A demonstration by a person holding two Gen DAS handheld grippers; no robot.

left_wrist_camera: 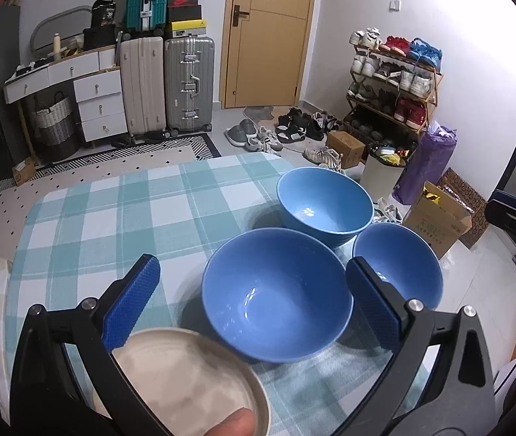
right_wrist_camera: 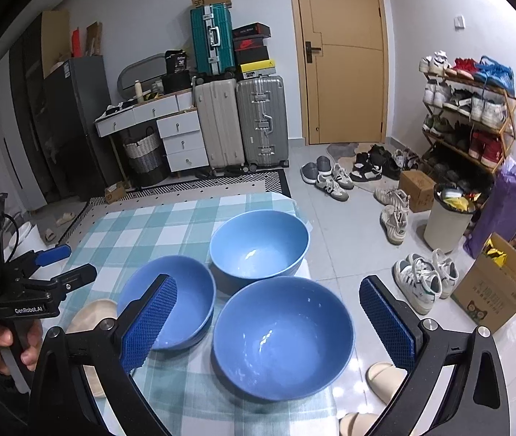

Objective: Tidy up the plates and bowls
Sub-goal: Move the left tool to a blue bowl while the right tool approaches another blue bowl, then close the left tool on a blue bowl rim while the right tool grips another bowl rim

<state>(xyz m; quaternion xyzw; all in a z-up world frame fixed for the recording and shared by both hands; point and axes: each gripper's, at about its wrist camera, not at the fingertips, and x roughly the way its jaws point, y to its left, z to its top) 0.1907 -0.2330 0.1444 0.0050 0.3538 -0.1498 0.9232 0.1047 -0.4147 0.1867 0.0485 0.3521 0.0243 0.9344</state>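
Note:
Three blue bowls stand close together on the checked tablecloth [left_wrist_camera: 112, 218]. In the left wrist view, the nearest bowl [left_wrist_camera: 276, 294] sits between the fingers of my open left gripper [left_wrist_camera: 256, 301], below them. A second bowl [left_wrist_camera: 325, 203] stands behind it and a third bowl [left_wrist_camera: 399, 265] to its right. A beige plate [left_wrist_camera: 188, 381] lies under the left finger. In the right wrist view, my open right gripper [right_wrist_camera: 268, 323] hovers over the near bowl [right_wrist_camera: 283, 334], with one bowl [right_wrist_camera: 170, 301] to its left and one bowl [right_wrist_camera: 259, 243] behind. The plate [right_wrist_camera: 94, 312] is partly hidden.
The table's right edge runs just beside the bowls, with shoes and slippers [right_wrist_camera: 418, 283] on the floor below. A cardboard box [right_wrist_camera: 494, 290], a bin [right_wrist_camera: 447, 221] and a shoe rack [right_wrist_camera: 472, 116] stand to the right. Suitcases [left_wrist_camera: 170, 83] and drawers line the far wall.

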